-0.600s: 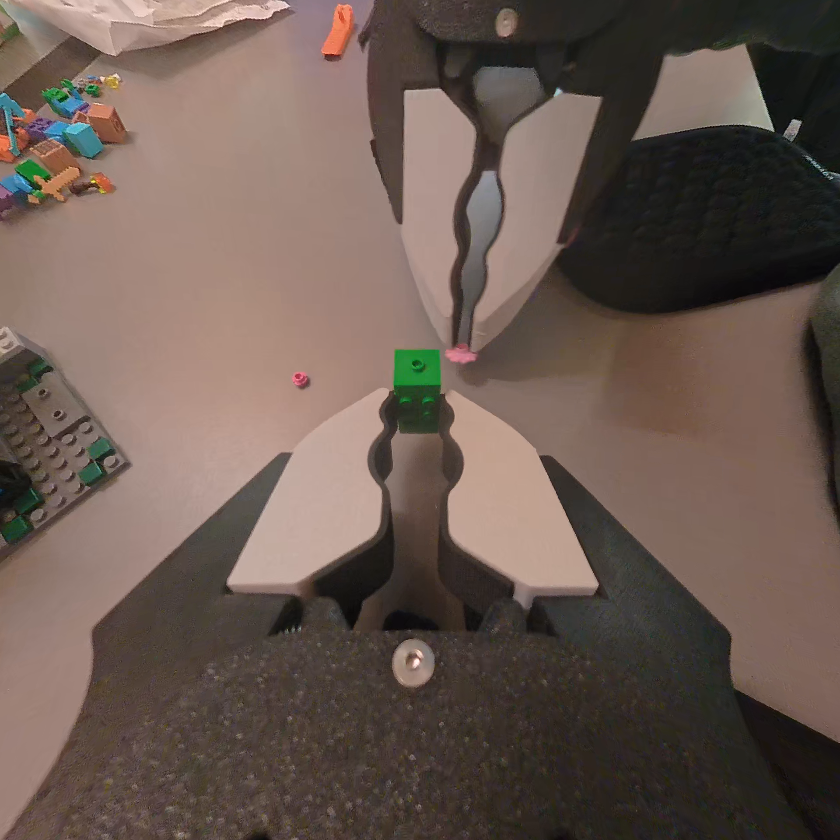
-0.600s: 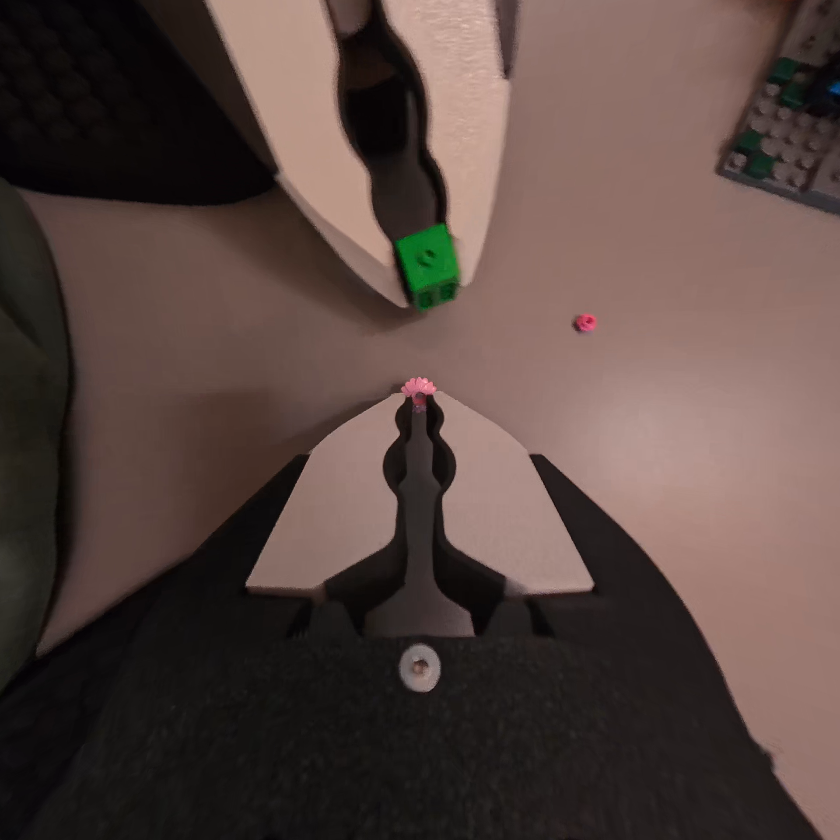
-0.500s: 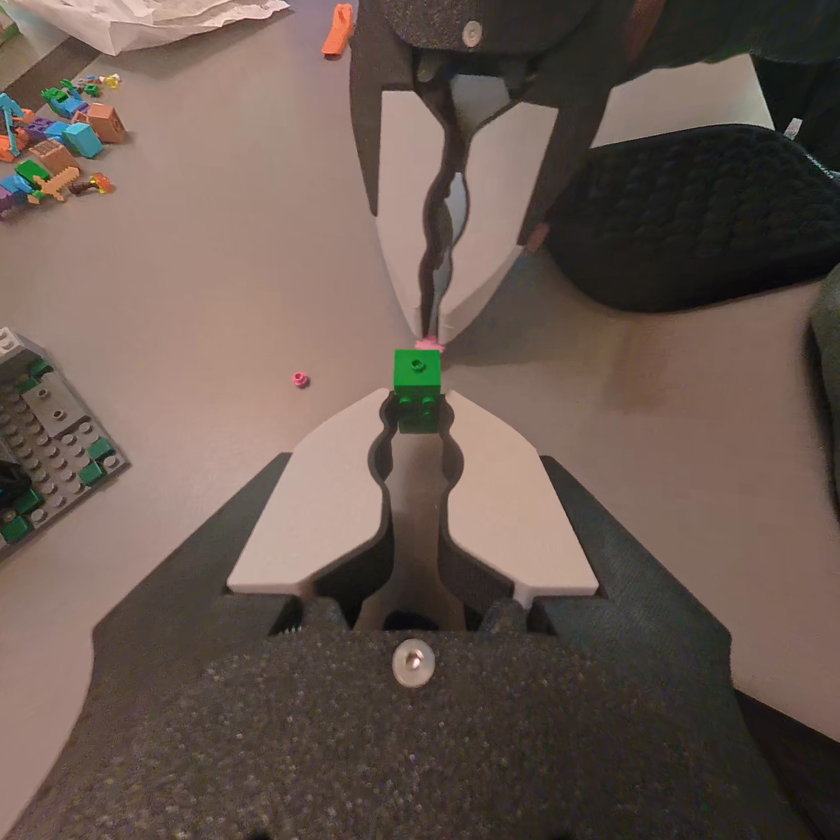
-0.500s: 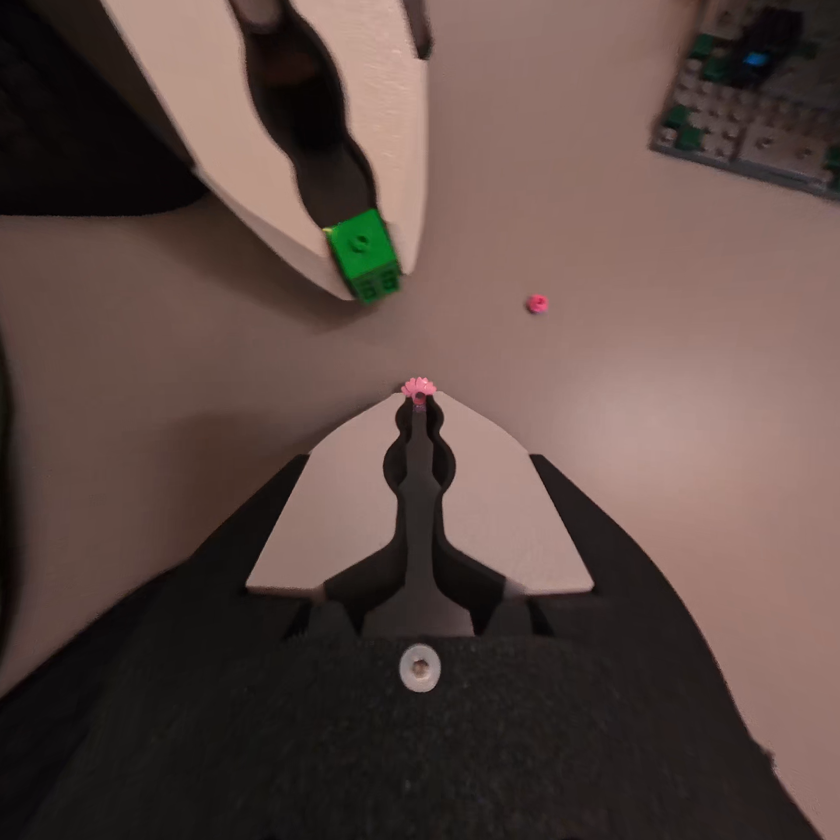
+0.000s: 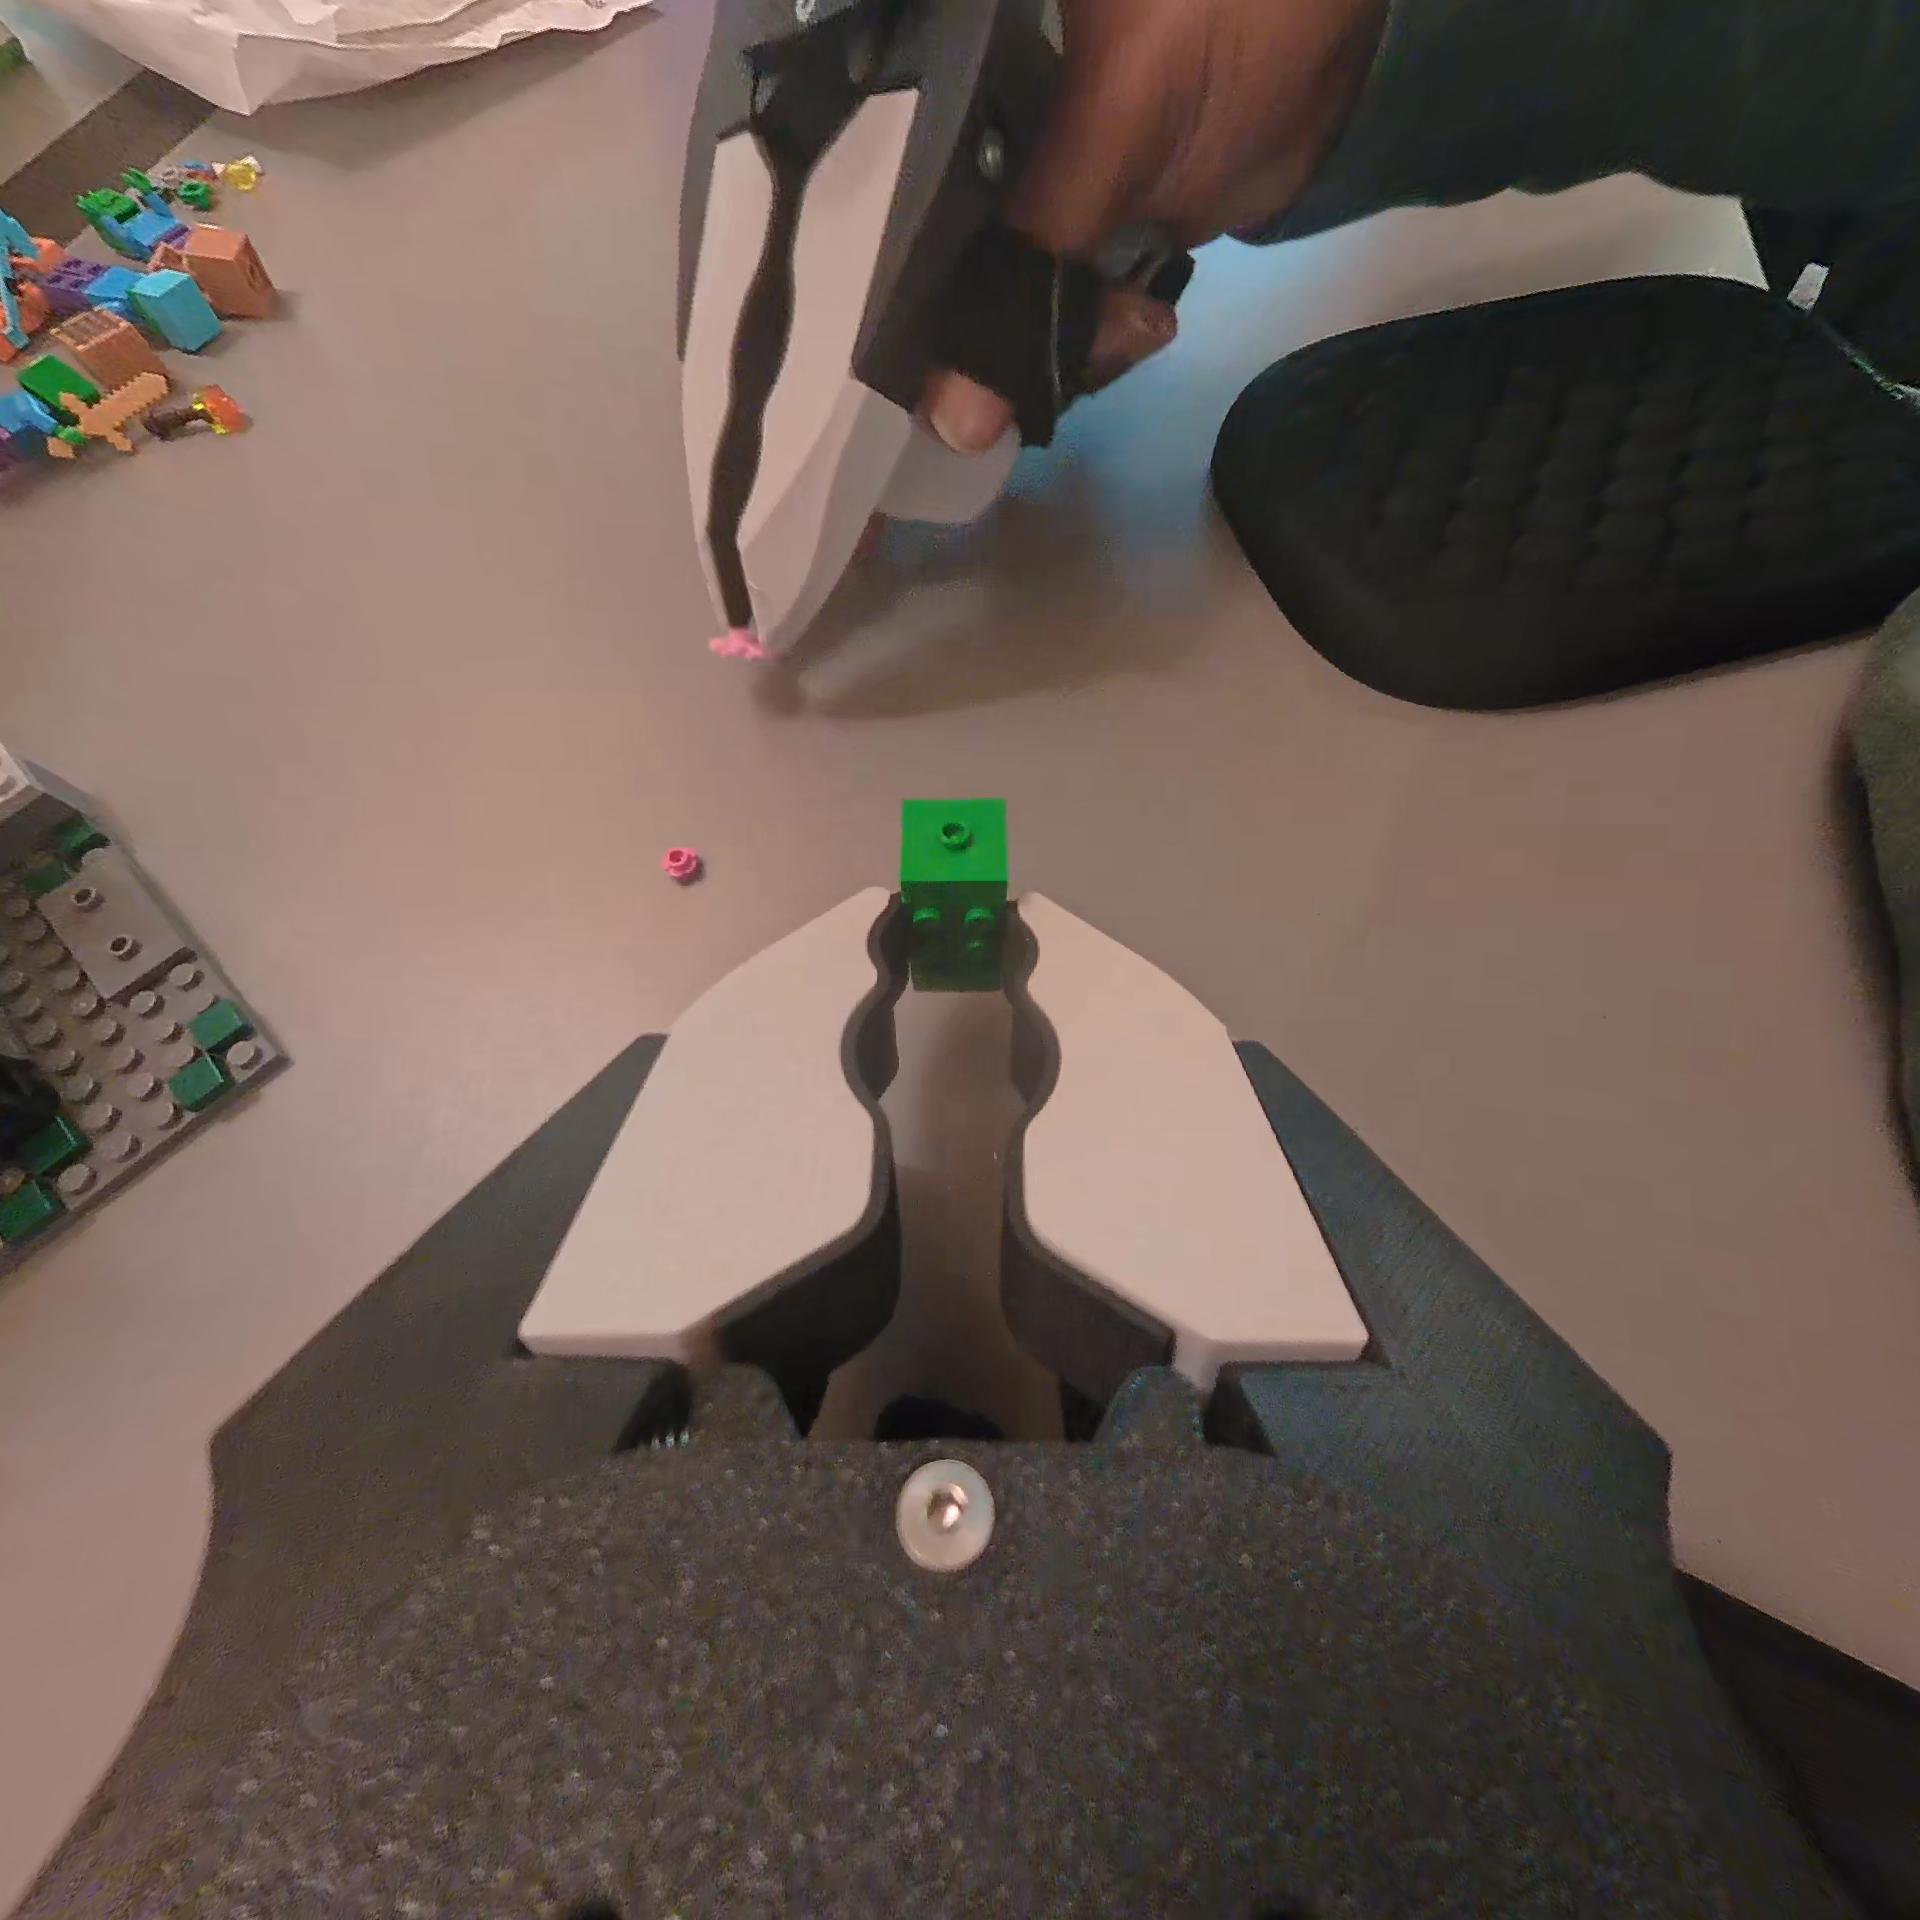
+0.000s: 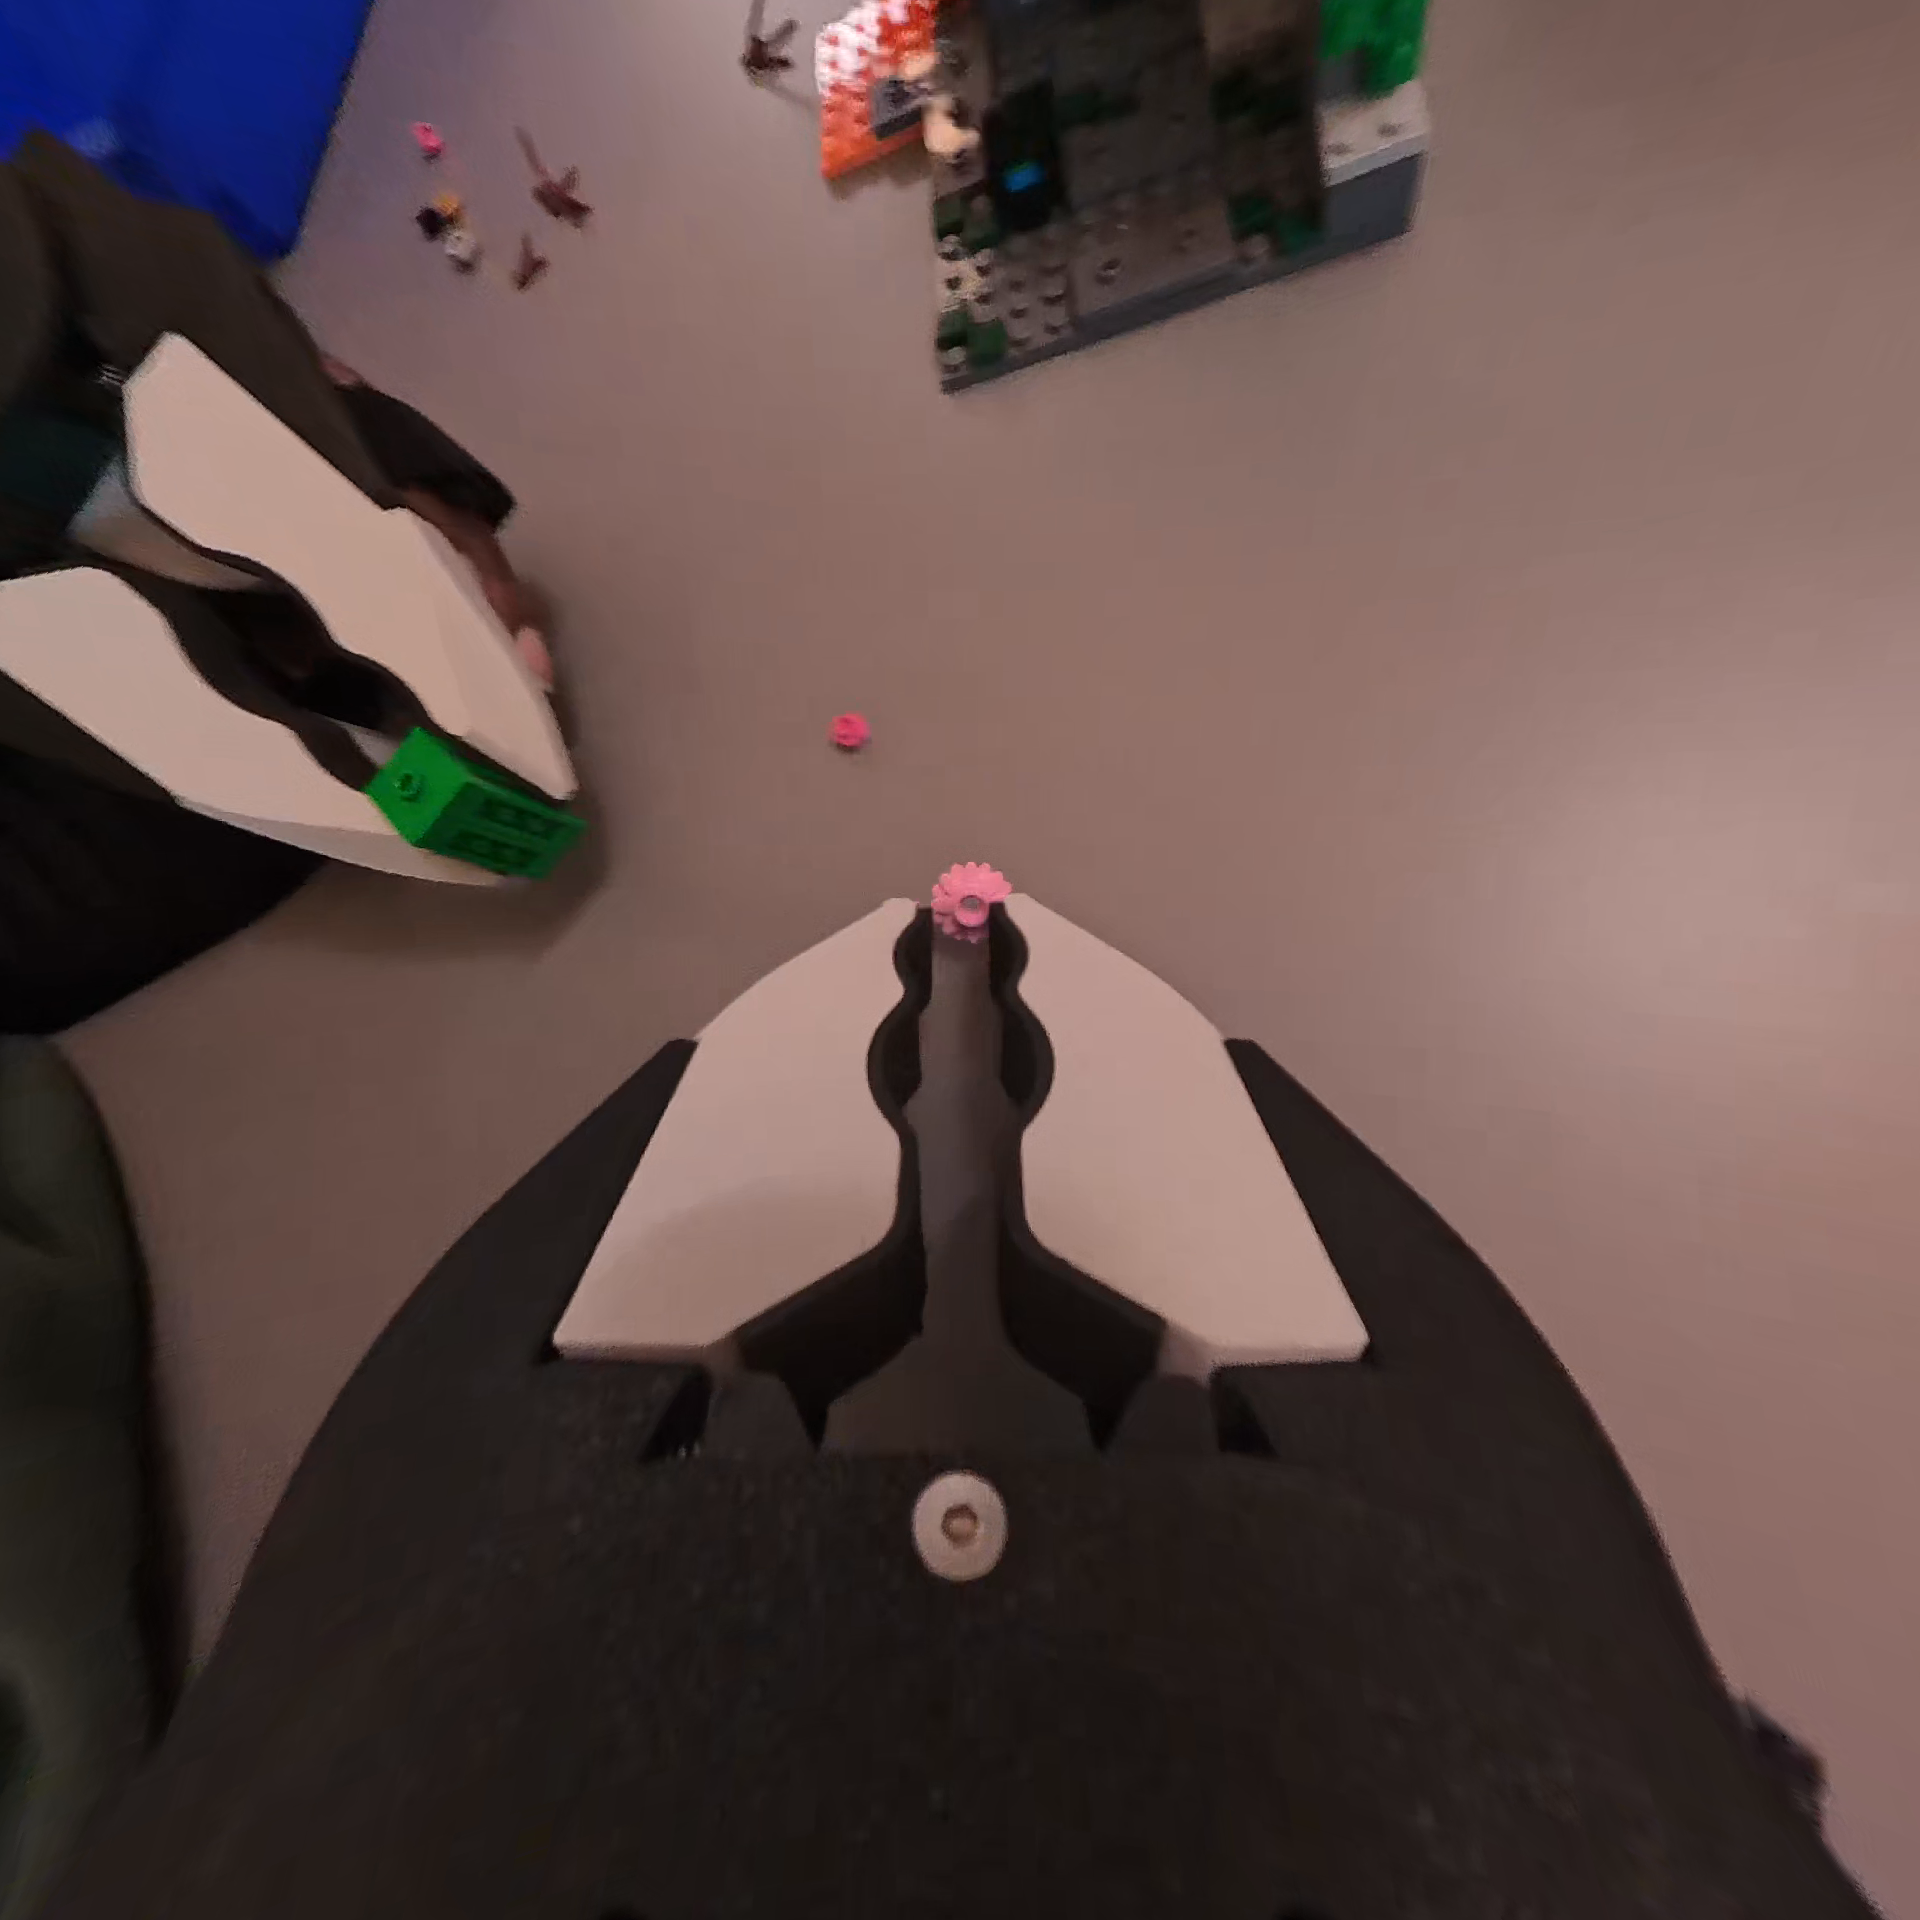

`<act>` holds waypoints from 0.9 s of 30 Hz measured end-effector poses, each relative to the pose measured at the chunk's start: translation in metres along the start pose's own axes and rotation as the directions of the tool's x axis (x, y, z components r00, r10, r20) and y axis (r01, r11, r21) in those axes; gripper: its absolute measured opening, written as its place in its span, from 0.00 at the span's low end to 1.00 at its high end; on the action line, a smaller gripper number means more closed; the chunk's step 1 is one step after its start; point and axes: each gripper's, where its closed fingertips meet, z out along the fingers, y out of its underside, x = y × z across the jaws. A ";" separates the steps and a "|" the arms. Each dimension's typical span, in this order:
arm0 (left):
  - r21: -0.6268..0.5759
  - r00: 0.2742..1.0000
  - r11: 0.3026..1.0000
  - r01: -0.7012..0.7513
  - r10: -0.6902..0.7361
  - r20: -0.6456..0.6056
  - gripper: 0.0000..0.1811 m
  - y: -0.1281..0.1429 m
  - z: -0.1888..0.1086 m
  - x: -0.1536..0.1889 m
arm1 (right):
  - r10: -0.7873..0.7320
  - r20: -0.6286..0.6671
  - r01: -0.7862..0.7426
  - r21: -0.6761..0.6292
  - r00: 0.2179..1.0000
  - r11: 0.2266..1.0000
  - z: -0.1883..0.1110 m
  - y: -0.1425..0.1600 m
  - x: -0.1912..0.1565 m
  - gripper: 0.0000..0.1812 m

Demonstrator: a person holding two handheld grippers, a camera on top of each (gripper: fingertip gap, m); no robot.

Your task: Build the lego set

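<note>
**A:** Left gripper (image 5: pixel 954 914) has its tips clamped on the green brick (image 5: pixel 954 894), studs facing the camera, the block sticking out past the tips and held above the grey table (image 5: pixel 1351 831).

**B:** And the right gripper (image 6: pixel 968 906) is almost fully closed, pinching a tiny pink flower piece (image 6: pixel 968 902) right at its tips. In the left wrist view that gripper hangs tip-down, flower just above the table, well apart from the green brick, with a person's hand (image 5: pixel 1132 135) wrapped around it.

**A:** Between the two on the table lies a loose pink round stud (image 5: pixel 682 862), touching nothing.

**B:** The build itself, a grey studded baseplate (image 5: pixel 114 1039) with dark green pieces on it, sits off at the left edge. From the right wrist view it is far ahead, blurred, with an orange section beside it.

**A:** A heap of loose coloured bricks (image 5: pixel 114 322) sits far left, white paper (image 5: pixel 343 42) behind it, and a black cushion (image 5: pixel 1558 488) to the right.
</note>
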 end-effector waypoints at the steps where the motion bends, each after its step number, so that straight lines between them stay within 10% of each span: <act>1: -0.001 1.000 1.000 0.000 0.000 -0.001 0.09 0.000 0.000 0.000 | -0.014 -0.030 0.013 -0.011 0.999 1.000 -0.003 0.001 0.006 0.06; 27: -0.007 1.000 1.000 -0.009 0.009 -0.009 0.09 0.001 0.001 0.002 | -0.533 -0.197 0.469 -0.295 0.823 0.833 -0.005 0.005 0.035 0.05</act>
